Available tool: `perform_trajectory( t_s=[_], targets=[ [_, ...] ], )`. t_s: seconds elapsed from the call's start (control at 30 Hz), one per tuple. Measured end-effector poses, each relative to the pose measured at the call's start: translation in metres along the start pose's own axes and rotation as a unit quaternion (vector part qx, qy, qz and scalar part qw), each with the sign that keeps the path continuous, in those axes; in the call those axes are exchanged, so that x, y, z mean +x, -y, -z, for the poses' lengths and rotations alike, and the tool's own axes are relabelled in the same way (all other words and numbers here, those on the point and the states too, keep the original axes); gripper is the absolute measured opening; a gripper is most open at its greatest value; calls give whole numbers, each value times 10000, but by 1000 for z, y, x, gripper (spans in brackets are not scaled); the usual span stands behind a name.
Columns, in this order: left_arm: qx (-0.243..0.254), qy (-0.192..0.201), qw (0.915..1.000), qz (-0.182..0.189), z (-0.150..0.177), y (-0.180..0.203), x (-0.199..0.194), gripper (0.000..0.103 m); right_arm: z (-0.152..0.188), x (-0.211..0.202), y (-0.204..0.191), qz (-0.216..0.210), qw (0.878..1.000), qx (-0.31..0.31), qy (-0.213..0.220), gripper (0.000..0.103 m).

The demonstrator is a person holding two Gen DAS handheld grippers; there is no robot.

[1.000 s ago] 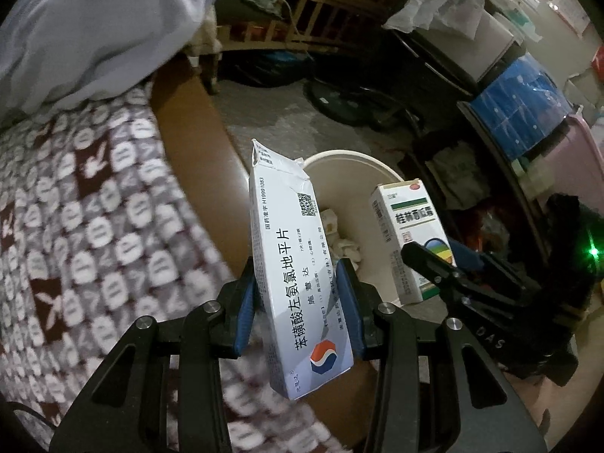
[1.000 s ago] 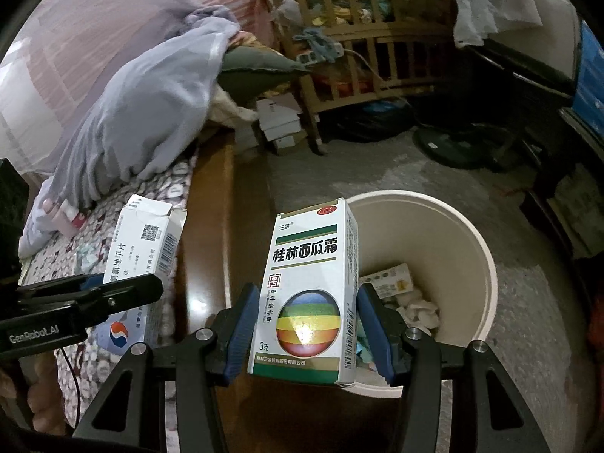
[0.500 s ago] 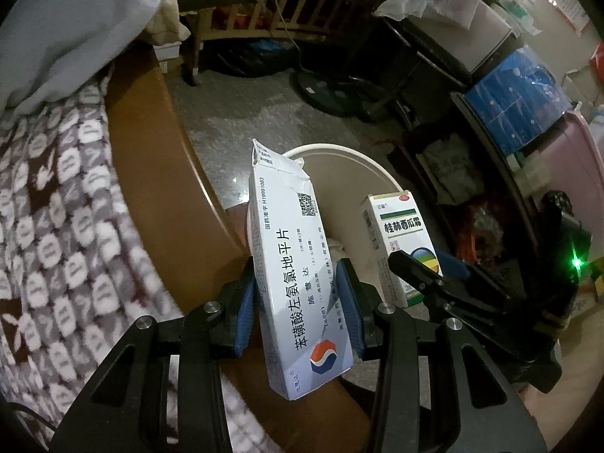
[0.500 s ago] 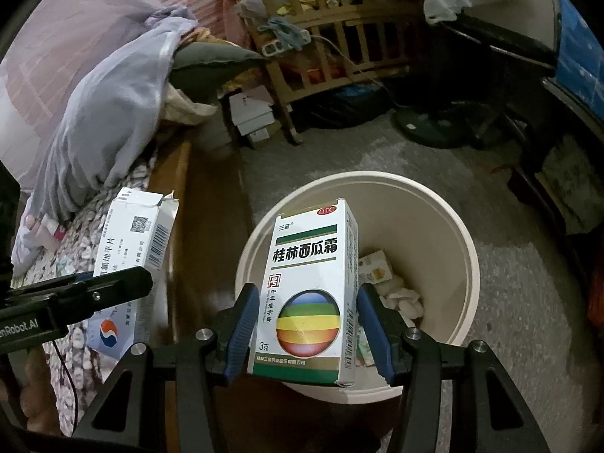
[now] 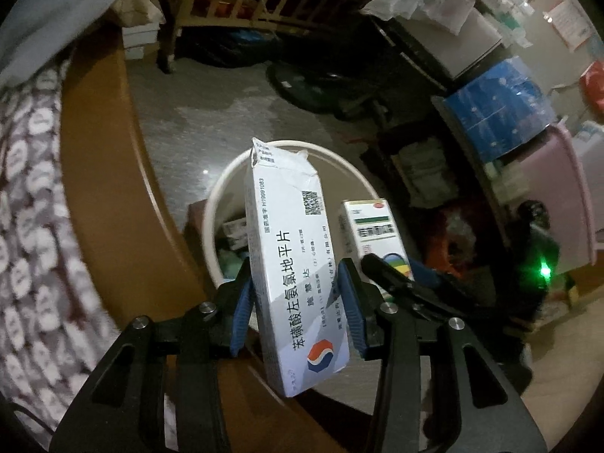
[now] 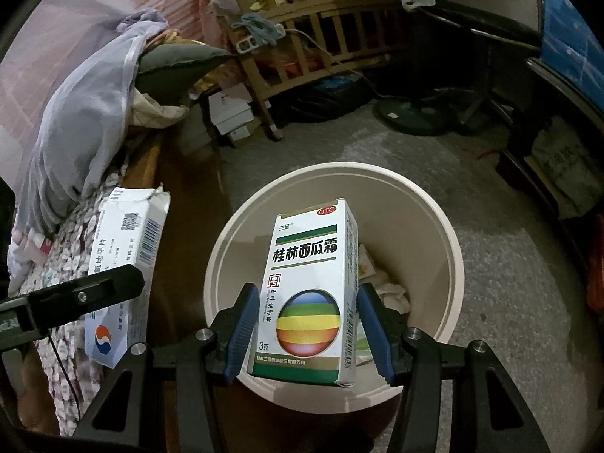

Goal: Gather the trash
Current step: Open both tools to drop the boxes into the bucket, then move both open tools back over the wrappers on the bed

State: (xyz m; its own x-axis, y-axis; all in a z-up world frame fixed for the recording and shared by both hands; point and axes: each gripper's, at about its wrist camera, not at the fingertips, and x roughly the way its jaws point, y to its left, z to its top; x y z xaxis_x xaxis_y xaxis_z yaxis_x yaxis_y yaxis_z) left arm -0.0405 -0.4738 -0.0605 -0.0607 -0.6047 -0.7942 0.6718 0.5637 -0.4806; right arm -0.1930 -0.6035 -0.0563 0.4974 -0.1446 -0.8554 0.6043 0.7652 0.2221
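Left wrist view: the left gripper [image 5: 298,302] clamps a torn white medicine box [image 5: 290,264] above the cream bin [image 5: 215,226]. Right wrist view: the right gripper [image 6: 307,324] grips a green-striped box [image 6: 309,290] over that bin's opening

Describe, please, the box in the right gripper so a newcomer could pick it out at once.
Find the round cream bin on the floor beside the bed. Above its opening, the right gripper clamps an upright white box. Its rainbow-striped ball and green bands distinguish it from the torn blue-and-white box.
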Motion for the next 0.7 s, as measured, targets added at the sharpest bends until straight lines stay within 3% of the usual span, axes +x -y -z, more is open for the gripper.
perform_trajectory(
  t_s=[0.33,0.7],
  targets=[
    [-67,0,10000,5,1,-6,-7,44,0,7,7,150,9995,235,-115,53],
    [-26,204,9979,-618,19,-24,-36,44,1,-9,-18,67,10000,3,-15,53]
  ],
)
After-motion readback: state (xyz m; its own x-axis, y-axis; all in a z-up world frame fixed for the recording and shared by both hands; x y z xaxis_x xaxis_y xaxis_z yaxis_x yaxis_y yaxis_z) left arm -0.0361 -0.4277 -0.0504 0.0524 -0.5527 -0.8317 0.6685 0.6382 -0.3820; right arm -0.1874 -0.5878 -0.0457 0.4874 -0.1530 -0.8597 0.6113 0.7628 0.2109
